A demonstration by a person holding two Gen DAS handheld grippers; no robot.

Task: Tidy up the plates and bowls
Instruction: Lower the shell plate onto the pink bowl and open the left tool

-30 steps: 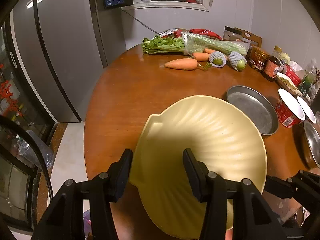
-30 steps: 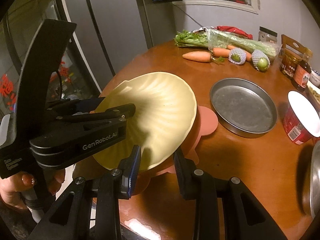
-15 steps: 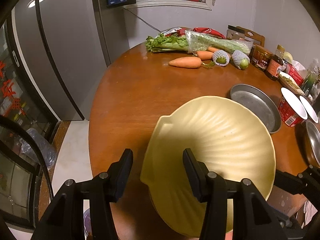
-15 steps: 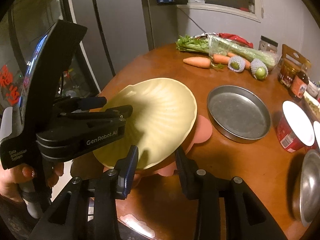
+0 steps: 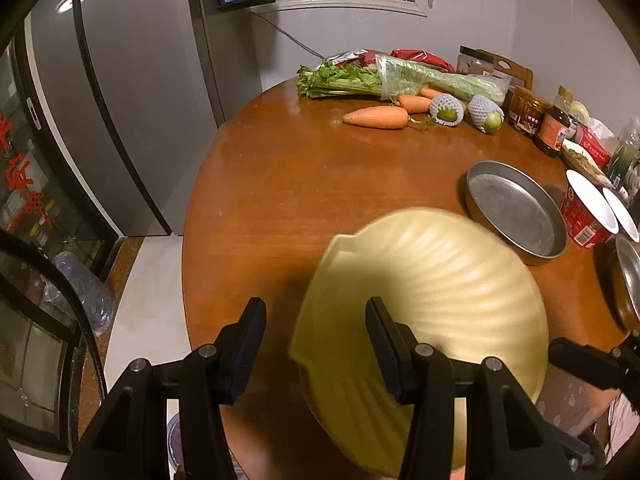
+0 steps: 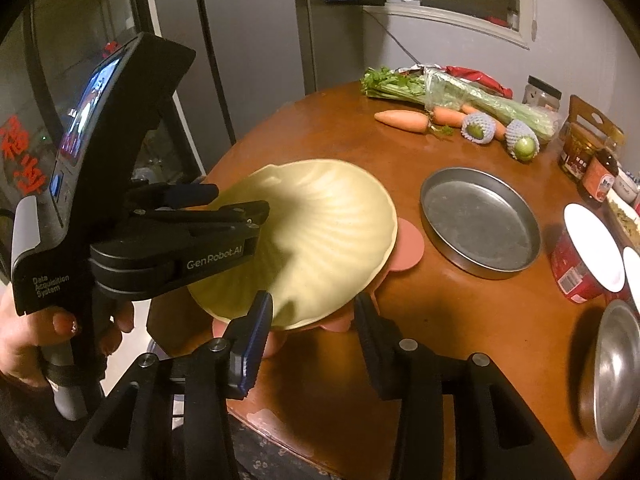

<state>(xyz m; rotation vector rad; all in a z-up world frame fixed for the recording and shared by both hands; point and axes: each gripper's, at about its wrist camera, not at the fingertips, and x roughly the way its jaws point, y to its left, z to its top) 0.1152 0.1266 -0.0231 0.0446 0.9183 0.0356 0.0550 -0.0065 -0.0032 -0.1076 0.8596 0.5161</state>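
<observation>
Yellow and ribbed like a shell, the plate (image 5: 432, 300) lies face up near the front edge of the desk (image 5: 300, 184), resting on a pink plate (image 6: 408, 248) whose lobes peek out from under its far and near rims. That reads as a stack being built, flat ware on flat ware. The right gripper (image 6: 313, 299) faces the yellow plate's near rim. Its fingers are spreading apart with that rim and the pink edge between them, and neither pad appears to press, so it looks like a letting-go after setting the plate down. The left gripper (image 5: 314, 306) waits at the plate's left rim with its fingers apart. One hangs over the ribbed surface and the other off to the side, so the rim sits between them unclamped, probably placed there to steady or nudge the plate if it slides. A person's hand (image 6: 24, 332) holds that gripper's handle, low and left of the plate. The plate looks slightly smeared in the left wrist view, so it may not have settled. Just beyond the plate on its right stands an empty metal pan (image 6: 480, 220), likely the next piece to sort, and farther right are a red cup (image 6: 576, 264) and a steel bowl (image 6: 616, 368). Well beyond the plate, carrots (image 5: 376, 118) and celery (image 5: 400, 78) lie at the desk's far side.
</observation>
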